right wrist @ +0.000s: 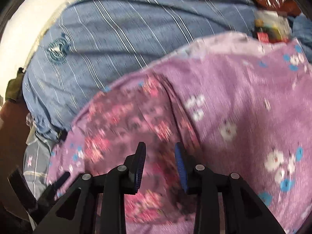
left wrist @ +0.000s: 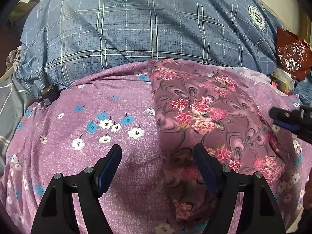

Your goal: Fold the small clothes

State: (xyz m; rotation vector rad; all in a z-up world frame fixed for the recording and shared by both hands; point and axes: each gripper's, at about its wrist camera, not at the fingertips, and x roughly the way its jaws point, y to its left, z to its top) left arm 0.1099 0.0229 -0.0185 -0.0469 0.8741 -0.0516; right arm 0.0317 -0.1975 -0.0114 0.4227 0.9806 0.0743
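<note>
A small mauve garment with pink flower print (left wrist: pixel 210 117) lies spread on a purple bedsheet with white and blue flowers (left wrist: pixel 93 128). My left gripper (left wrist: pixel 158 154) is open and empty, hovering over the garment's left edge. The right gripper (left wrist: pixel 286 120) shows at the garment's right edge in the left wrist view. In the blurred right wrist view the garment (right wrist: pixel 120 124) lies ahead, and my right gripper (right wrist: pixel 160 154) is open above its near part, holding nothing.
A blue plaid pillow or quilt (left wrist: pixel 140 29) lies behind the sheet; it also shows in the right wrist view (right wrist: pixel 101 39). A red shiny bag (left wrist: pixel 292 52) and small packets (left wrist: pixel 282 80) sit at the far right. Grey bedding (left wrist: pixel 11 105) lies left.
</note>
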